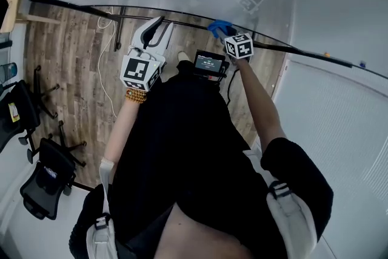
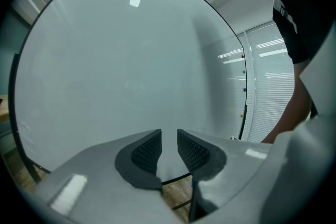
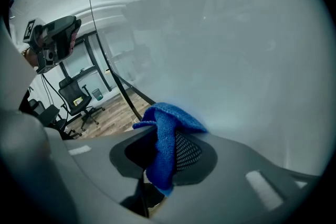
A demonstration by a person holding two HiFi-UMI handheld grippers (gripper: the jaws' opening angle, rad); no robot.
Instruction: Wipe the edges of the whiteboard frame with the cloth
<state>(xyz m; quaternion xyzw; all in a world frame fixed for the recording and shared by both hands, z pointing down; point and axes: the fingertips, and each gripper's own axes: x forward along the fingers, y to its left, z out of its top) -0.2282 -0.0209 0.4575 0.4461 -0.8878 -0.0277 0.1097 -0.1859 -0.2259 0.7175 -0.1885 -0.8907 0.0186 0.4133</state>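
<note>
My right gripper (image 3: pixel 160 136) has its jaws clamped on the blue cloth (image 3: pixel 165 128). The cloth is pinched as a folded strip between the pads. Its upper fold bunches out past the tips and its lower end hangs down behind them. That bunched fold sits against the whiteboard (image 3: pixel 236 34), right at the black frame (image 3: pixel 122 86) along its bottom edge. From the head view, the cloth (image 1: pixel 219 27) rests on that same dark frame (image 1: pixel 151 10), just ahead of my marker cube.

My left gripper (image 2: pixel 169 140) has its jaws a narrow gap apart with nothing between them. The white board surface (image 2: pixel 105 60) shows through the gap, with a strip of frame and wooden floor lower down. In the head view this gripper (image 1: pixel 159 28) points at the frame to the left of the cloth, near it but apart from it.

Further out, the wooden floor (image 1: pixel 73 70) lies below the board. Black office chairs (image 1: pixel 45 179) stand at the far left.
</note>
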